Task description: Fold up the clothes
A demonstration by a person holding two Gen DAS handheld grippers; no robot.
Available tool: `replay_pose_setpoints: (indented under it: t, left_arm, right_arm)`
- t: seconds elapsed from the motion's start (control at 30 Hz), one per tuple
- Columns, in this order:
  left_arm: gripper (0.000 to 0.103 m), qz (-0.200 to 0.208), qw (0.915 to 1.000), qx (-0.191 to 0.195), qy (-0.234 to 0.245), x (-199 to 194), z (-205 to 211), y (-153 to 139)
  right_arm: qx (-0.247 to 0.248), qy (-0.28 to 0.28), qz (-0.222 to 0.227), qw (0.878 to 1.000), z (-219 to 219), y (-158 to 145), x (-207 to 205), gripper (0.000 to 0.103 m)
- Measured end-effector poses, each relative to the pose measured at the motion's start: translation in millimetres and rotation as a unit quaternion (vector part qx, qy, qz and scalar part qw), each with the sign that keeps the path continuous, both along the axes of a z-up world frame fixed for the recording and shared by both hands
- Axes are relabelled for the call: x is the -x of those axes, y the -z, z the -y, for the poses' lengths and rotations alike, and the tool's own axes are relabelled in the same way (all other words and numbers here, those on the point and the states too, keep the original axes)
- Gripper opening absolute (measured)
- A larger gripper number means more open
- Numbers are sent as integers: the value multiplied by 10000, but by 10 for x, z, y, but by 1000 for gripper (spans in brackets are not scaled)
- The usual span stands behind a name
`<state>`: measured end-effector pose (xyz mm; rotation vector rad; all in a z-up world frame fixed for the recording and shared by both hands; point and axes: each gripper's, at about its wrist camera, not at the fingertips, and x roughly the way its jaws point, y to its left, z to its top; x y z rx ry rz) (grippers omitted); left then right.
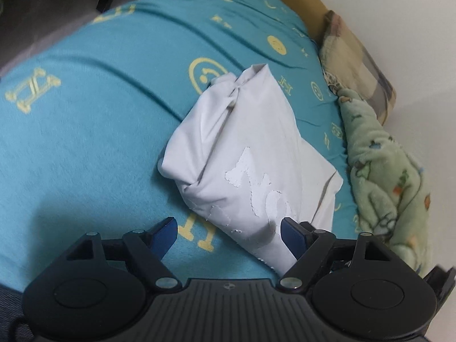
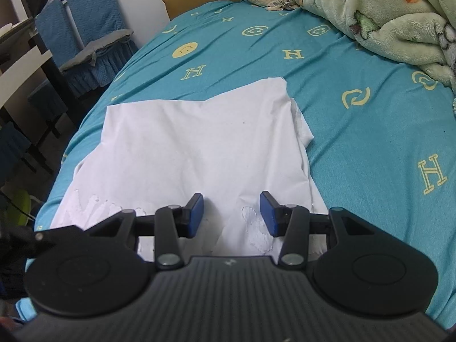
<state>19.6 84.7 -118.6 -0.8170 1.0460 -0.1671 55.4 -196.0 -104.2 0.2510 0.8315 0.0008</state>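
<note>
White shirt (image 2: pixel 199 148) lies partly folded on the teal bed (image 2: pixel 370 131), its long axis running away from both grippers. Right gripper (image 2: pixel 231 213) hovers over its near hem, jaws apart, gripping nothing; left gripper (image 1: pixel 229 235), wide open, straddles the near corner.

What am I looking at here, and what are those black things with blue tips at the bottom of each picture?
Those are two hand-held claws; a person carries one in each hand, and each has a camera looking forward along its two fingers. One picture comes from the left claw, the other from the right claw. Both look down at a bed with a teal sheet printed with yellow letters and smiley faces. On it lies a partly folded white T-shirt. A fluffy green blanket is bunched along one side. Both claws are open just over the shirt's near edge, and neither grips anything. The job is folding clothes.
</note>
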Motion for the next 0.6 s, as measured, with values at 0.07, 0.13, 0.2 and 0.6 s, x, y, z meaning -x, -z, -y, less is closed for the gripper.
replay_pose_setpoints:
  t: [0.07, 0.13, 0.2, 0.6]
  left_arm:
    - [81, 33, 9999, 151, -6, -47, 22, 43]
    - [81, 88, 9998, 170, 37, -103, 52, 68]
    - [81, 132, 9998, 119, 46, -137, 69, 88]
    - [40, 82, 9996, -71, -247, -283, -23, 139]
  right_arm:
    - [4, 1, 9, 10000, 0, 4, 4, 46]
    - [1, 8, 15, 10000, 3, 5, 10, 46]
    - [-9, 29, 21, 10000, 7, 3, 29, 46]
    - [-1268, 626, 152, 9898, 199, -187, 239, 49]
